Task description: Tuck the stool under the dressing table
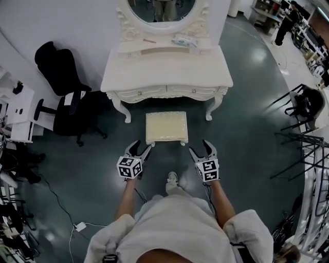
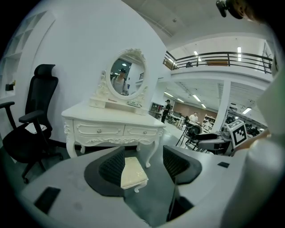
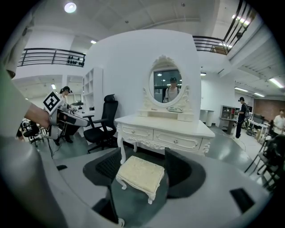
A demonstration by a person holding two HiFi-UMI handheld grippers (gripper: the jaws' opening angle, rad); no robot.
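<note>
A cream cushioned stool (image 1: 166,127) with white carved legs stands on the floor just in front of the white dressing table (image 1: 166,73), out from under it. My left gripper (image 1: 139,150) hovers open near the stool's front left corner, not touching it. My right gripper (image 1: 201,150) hovers open near the front right corner, also apart from it. In the left gripper view the stool (image 2: 133,173) shows beyond the open jaws, below the dressing table (image 2: 113,126). The right gripper view frames the stool (image 3: 140,175) between empty jaws, with the dressing table (image 3: 165,132) behind.
A black office chair (image 1: 65,91) stands left of the dressing table. An oval mirror (image 1: 162,10) tops the table, with small items on its shelf. Black folding stands (image 1: 300,110) crowd the right side. A white cable and adapter (image 1: 80,226) lie on the floor at lower left.
</note>
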